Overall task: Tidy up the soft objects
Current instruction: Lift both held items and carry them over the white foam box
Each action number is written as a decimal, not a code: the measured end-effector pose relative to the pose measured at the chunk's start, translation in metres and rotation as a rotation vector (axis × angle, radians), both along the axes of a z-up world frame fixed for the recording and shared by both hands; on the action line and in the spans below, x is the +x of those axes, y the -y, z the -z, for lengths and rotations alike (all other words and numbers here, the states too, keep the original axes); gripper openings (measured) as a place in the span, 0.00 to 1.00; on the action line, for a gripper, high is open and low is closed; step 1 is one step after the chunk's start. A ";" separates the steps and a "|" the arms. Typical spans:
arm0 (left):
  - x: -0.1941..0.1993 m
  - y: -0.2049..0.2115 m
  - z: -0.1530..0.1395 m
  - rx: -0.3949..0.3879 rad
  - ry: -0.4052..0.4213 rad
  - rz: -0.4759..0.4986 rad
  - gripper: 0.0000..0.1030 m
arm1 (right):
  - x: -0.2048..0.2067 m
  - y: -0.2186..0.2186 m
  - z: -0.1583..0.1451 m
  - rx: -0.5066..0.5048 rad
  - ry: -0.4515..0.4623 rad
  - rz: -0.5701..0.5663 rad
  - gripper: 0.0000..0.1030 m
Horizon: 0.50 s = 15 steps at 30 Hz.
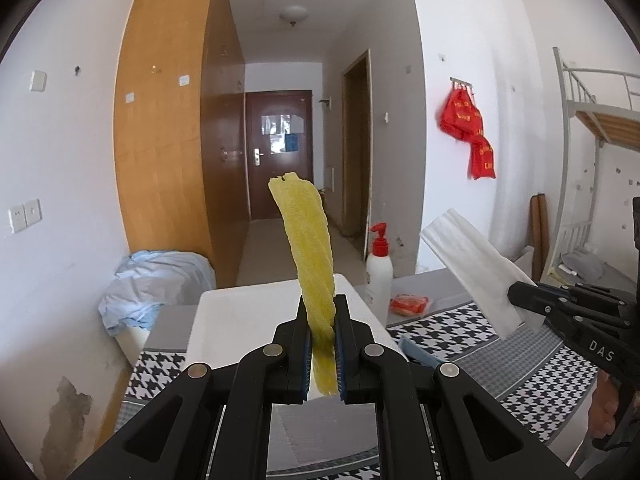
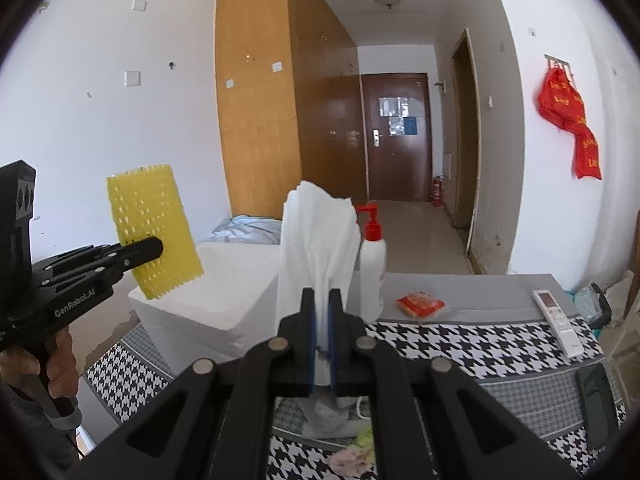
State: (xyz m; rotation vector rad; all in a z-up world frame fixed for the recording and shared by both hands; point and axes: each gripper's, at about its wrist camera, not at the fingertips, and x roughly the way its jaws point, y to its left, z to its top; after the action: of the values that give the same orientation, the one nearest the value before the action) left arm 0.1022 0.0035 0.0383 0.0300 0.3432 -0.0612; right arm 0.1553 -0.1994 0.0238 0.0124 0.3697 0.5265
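My left gripper (image 1: 322, 308) is shut on a yellow perforated sponge cloth (image 1: 310, 248) and holds it upright in the air above a white foam box (image 1: 240, 320). The cloth (image 2: 154, 232) and left gripper (image 2: 150, 248) also show in the right wrist view, over the box (image 2: 216, 292). My right gripper (image 2: 322, 300) is shut on a white cloth (image 2: 316, 240) held up above the table. From the left wrist view the right gripper (image 1: 520, 296) holds that white cloth (image 1: 476, 268) to the right of the box.
The table has a houndstooth cover (image 2: 460, 344). On it stand a white pump bottle with red top (image 2: 372, 264), a red packet (image 2: 420, 304), a white remote (image 2: 558, 320) and a dark phone (image 2: 598, 404). Small soft items (image 2: 352, 452) lie below my right gripper. Blue bedding (image 1: 152, 284) lies left.
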 end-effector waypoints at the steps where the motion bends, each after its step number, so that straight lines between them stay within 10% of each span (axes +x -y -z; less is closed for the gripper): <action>1: 0.002 -0.002 -0.001 0.001 0.000 -0.005 0.10 | 0.001 -0.003 -0.001 0.000 0.002 -0.010 0.07; 15: 0.027 -0.017 0.005 0.008 -0.055 -0.048 0.10 | 0.016 -0.032 -0.001 -0.014 -0.012 -0.068 0.07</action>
State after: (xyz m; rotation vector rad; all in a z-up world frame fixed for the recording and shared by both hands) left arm 0.1289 0.0203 0.0331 0.0278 0.3993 -0.0129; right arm 0.1711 -0.1678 0.0245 -0.0105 0.3861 0.5911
